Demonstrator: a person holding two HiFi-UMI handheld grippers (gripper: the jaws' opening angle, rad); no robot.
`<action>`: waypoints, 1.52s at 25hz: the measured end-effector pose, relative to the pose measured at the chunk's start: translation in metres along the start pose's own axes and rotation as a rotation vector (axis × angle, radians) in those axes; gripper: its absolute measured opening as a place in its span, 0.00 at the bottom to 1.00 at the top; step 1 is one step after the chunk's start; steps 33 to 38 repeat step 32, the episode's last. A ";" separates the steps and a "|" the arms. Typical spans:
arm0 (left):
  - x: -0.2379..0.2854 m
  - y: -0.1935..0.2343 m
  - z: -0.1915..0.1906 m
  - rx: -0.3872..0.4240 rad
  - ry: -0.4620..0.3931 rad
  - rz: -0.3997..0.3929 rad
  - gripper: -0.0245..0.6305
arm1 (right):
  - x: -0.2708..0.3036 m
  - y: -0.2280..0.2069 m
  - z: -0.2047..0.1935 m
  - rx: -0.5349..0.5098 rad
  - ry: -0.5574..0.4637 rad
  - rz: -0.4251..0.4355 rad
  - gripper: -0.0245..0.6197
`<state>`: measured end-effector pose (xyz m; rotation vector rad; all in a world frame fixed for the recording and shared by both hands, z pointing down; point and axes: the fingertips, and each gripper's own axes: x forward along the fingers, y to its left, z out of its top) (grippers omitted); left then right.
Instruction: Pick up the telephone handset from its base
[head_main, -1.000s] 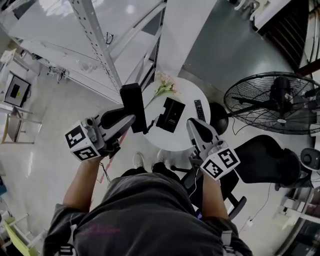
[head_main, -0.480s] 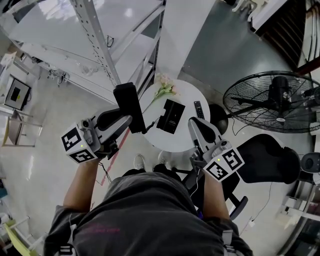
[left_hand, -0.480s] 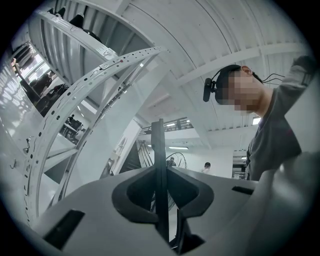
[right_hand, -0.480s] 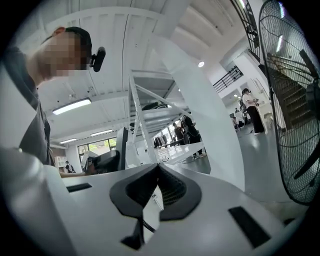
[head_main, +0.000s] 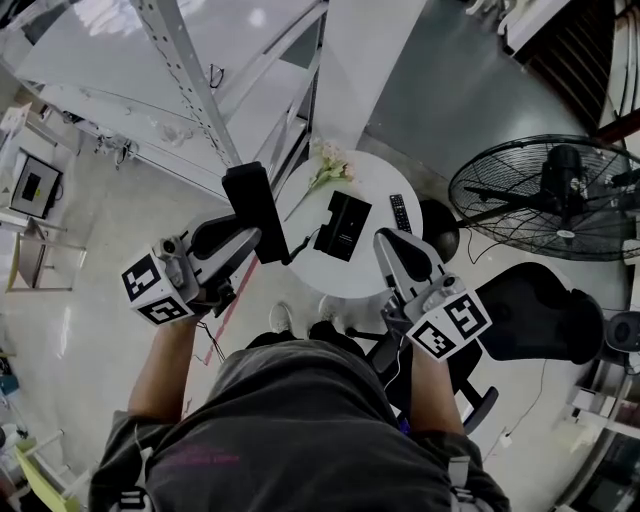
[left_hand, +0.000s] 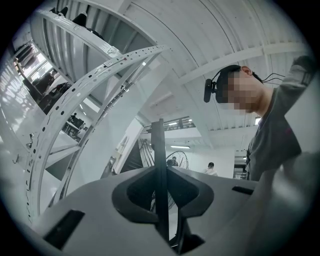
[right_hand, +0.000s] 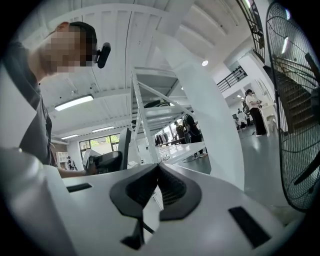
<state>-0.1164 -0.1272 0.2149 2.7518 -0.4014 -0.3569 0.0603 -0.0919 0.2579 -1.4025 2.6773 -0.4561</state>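
Compared with a second ago, the handset (head_main: 254, 205) has drifted slightly further left of its base (head_main: 342, 225), which lies on the round table (head_main: 372, 178) beside a remote (head_main: 399, 212). My left gripper (head_main: 252, 240) pinches the handset, raised clear of the base. My right gripper (head_main: 390, 248), right of the base, has its jaws pressed together, empty.

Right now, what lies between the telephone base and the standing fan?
The head view shows a black remote on the white table, then a dark round object past its edge.
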 end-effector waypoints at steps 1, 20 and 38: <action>0.001 0.000 -0.001 0.000 0.001 0.000 0.16 | 0.000 0.000 0.000 -0.002 0.002 0.001 0.06; 0.023 -0.008 -0.021 -0.012 0.026 0.001 0.16 | -0.012 -0.020 -0.010 0.022 0.020 0.004 0.06; 0.034 -0.013 -0.025 -0.016 0.031 0.004 0.16 | -0.016 -0.028 -0.012 0.026 0.029 0.020 0.06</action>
